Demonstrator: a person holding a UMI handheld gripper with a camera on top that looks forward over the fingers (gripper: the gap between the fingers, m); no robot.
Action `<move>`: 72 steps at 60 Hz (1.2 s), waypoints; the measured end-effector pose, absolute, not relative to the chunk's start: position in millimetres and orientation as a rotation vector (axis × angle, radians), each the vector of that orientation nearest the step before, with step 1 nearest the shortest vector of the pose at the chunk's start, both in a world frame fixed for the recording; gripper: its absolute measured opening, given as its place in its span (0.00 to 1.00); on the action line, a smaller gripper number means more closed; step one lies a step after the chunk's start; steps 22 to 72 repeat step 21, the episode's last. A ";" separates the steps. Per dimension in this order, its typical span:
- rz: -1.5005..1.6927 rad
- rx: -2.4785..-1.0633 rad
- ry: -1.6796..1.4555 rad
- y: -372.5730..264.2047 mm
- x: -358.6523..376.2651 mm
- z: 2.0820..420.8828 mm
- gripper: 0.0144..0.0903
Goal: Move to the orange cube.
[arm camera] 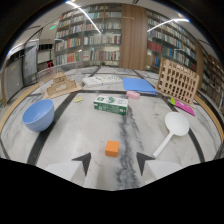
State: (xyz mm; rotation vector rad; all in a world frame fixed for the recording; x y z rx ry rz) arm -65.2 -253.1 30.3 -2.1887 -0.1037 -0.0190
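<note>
While my hand-held gripper (112, 162) hangs over the bench (75, 135), its fingers stand wide apart and grip nothing. The orange cube (112, 148) sits on the grey-veined white marble just ahead of the fingertips, level with the gap between them and untouched. Right of it lies a white spoon (173, 127); to the left, a blue bowl (38, 114). Beyond the cube: a green-and-white carton (111, 104), then a blue sheet (138, 84) and a wooden rack (178, 80). Bookshelves (90, 35) line the far wall under strip lights.
</note>
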 end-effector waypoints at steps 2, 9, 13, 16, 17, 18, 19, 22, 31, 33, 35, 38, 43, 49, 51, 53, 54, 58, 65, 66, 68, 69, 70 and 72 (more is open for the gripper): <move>-0.020 -2.190 -0.105 -252.3 -66.2 29.0 0.94; -0.026 -2.198 -0.108 -252.5 -65.2 25.9 0.94; -0.028 -2.201 -0.113 -253.2 -64.2 25.4 0.94; -0.034 -2.198 -0.115 -252.8 -63.5 25.5 0.94; -0.037 -2.196 -0.117 -252.6 -63.1 25.5 0.94; -0.040 -2.195 -0.118 -252.5 -62.8 25.5 0.94; -0.043 -2.194 -0.119 -252.6 -62.6 25.5 0.94; -0.046 -2.193 -0.120 -252.7 -62.4 25.7 0.94; -0.046 -2.193 -0.120 -252.7 -62.4 25.7 0.94; -0.046 -2.193 -0.120 -252.7 -62.4 25.7 0.94; -0.046 -2.193 -0.120 -252.7 -62.4 25.7 0.94; -0.046 -2.193 -0.120 -252.7 -62.4 25.7 0.94; -0.046 -2.193 -0.120 -252.7 -62.4 25.7 0.94; -0.046 -2.193 -0.120 -252.7 -62.4 25.7 0.94; -0.046 -2.193 -0.120 -252.7 -62.4 25.7 0.94; -0.046 -2.193 -0.120 -252.7 -62.4 25.7 0.94; -0.046 -2.193 -0.120 -252.7 -62.4 25.7 0.94; -0.046 -2.193 -0.120 -252.7 -62.4 25.7 0.94; -0.046 -2.193 -0.120 -252.7 -62.4 25.7 0.94; -0.046 -2.193 -0.120 -252.7 -62.4 25.7 0.94; -0.046 -2.193 -0.120 -252.7 -62.4 25.7 0.94; -0.046 -2.193 -0.120 -252.7 -62.4 25.7 0.94; -0.046 -2.193 -0.120 -252.7 -62.4 25.7 0.94; -0.046 -2.193 -0.120 -252.7 -62.4 25.7 0.94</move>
